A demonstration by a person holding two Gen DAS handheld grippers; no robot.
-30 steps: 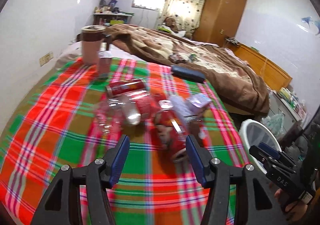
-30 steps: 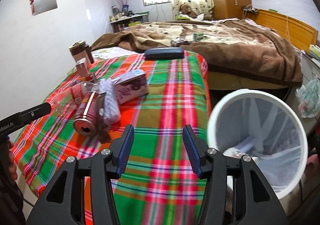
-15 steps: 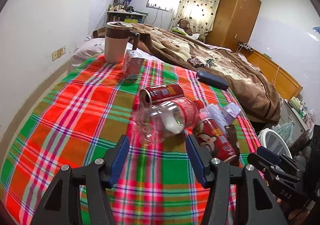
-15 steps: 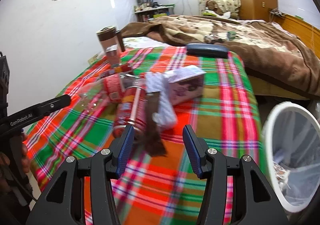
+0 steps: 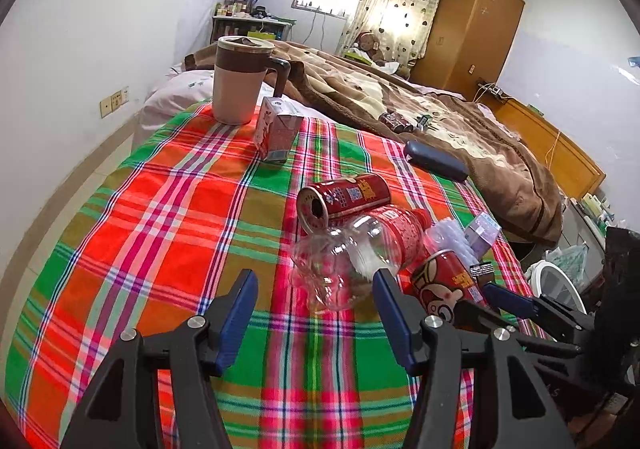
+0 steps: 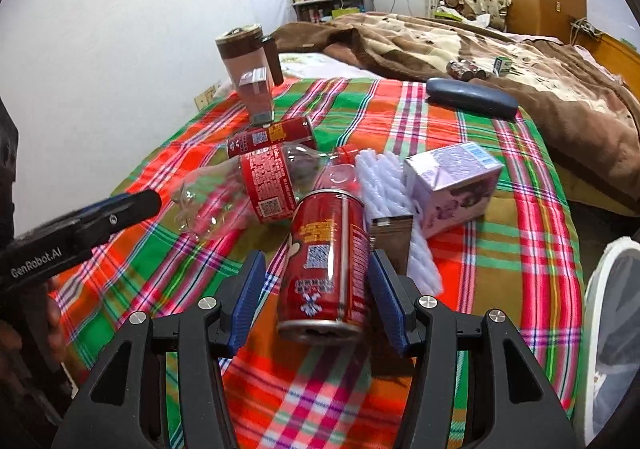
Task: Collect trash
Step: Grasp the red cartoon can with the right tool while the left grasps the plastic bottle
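Trash lies in a heap on the plaid bedcover (image 5: 160, 233). My right gripper (image 6: 316, 269) straddles a red can (image 6: 326, 257) lying on its side; its jaws are opening, with a gap at the left pad. My left gripper (image 5: 314, 289) stands open just short of the base of a clear plastic bottle (image 5: 352, 253) with a red label. A second red can (image 5: 344, 201) lies behind the bottle. A purple carton (image 6: 452, 185), a white plastic bundle (image 6: 384, 185) and a brown wrapper (image 6: 390, 237) lie right of the near can.
A white mesh bin (image 6: 612, 321) stands on the floor off the bed's right edge. Farther back stand a small carton (image 5: 278, 133) and a lidded mug (image 5: 238, 81). A dark glasses case (image 5: 436, 161) lies by the brown blanket (image 5: 480, 145). A wall runs along the left.
Both grippers have swung left, away from the bin and onto the heap. The right one has closed in until the red can lies between its fingers. The left one has neared the bottle.
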